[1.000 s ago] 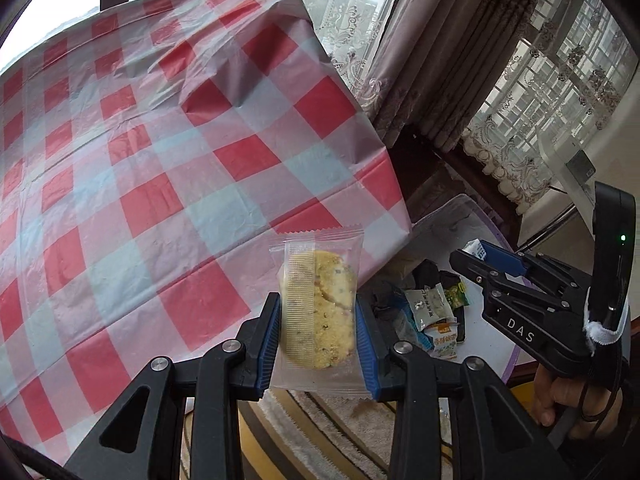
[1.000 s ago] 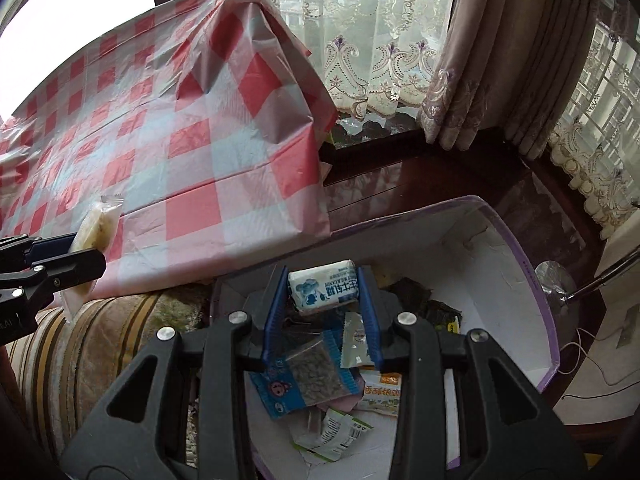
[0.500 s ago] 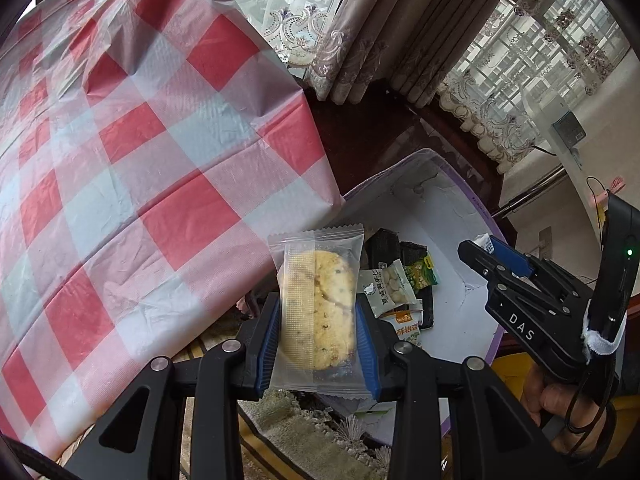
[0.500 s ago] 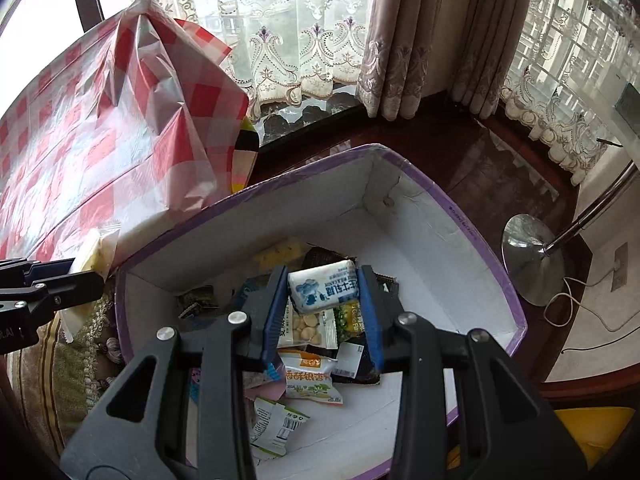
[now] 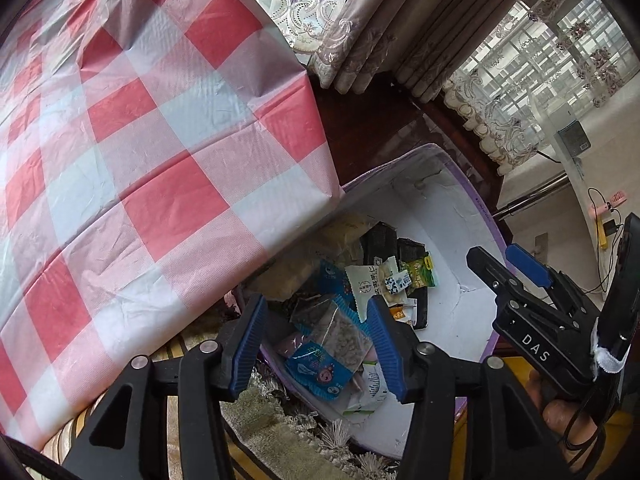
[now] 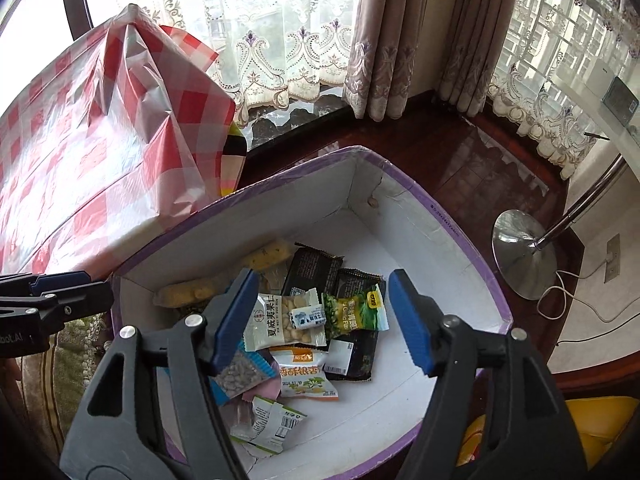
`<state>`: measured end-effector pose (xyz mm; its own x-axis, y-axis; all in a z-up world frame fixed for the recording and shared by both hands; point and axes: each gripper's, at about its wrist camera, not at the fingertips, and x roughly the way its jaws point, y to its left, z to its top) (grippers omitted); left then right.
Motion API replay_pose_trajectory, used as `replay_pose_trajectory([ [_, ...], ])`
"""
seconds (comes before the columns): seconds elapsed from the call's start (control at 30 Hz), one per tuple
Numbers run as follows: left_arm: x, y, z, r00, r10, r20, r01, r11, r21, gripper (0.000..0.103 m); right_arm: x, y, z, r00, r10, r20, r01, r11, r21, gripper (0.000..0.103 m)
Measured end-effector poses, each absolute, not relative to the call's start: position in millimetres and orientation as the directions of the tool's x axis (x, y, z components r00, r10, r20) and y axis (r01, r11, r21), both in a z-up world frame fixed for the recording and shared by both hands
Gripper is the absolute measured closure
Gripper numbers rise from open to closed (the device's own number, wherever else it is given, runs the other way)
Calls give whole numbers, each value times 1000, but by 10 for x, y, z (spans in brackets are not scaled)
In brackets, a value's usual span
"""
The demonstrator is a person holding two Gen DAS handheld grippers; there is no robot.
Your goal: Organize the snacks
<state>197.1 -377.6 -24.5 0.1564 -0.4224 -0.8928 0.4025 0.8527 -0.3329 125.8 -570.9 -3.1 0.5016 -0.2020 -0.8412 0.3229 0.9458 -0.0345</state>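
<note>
A white box with a purple rim (image 6: 460, 236) (image 5: 482, 208) stands on the floor and holds several snack packets. My left gripper (image 5: 316, 340) hangs over the box's near end, its jaws opening with nothing between them. The yellow cookie packet (image 6: 188, 294) (image 5: 288, 276) lies in the box's left corner. My right gripper (image 6: 324, 320) is above the pile, its jaws also opening and empty. The small white and blue candy (image 6: 308, 316) (image 5: 398, 282) rests on a nut packet (image 6: 280, 322) below it. Each gripper shows in the other's view: right gripper (image 5: 496, 254), left gripper (image 6: 96, 288).
A red and white checked cloth (image 5: 160, 140) (image 6: 100, 140) drapes over the table beside the box. A lamp's metal foot (image 6: 520, 252) stands on the dark wooden floor right of the box. Curtains (image 6: 400, 40) hang behind. A fringed rug (image 5: 280, 440) lies by the box.
Both grippers swung from the table over the box, then opened. The cookie packet left the left jaws and the white and blue candy left the right jaws; both now lie in the box.
</note>
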Motion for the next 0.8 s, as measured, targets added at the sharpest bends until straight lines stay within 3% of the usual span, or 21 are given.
replay_pose_trajectory([
  [0.17, 1768, -3576, -172, 152, -458, -876, 357, 852, -383, 47, 1096, -5637, 55, 492, -222, -842, 339, 940, -50, 25],
  [0.27, 1551, -3493, -141, 139, -493, -859, 336, 840, -427, 35, 977, -5574, 106, 484, -236, -843, 344, 937, -64, 25],
  [0.4, 1240, -3375, 15, 179, -530, -829, 338, 824, -455, 28, 760, -5494, 176, 473, -257, -843, 362, 929, -80, 25],
  [0.63, 863, -3290, 126, 255, -500, -828, 376, 840, -391, 22, 361, -5413, 210, 457, -267, -848, 389, 918, -79, 25],
  [0.8, 843, -3362, 89, 249, -502, -828, 407, 830, -381, 10, 312, -5464, 177, 463, -258, -848, 409, 911, -55, 25],
])
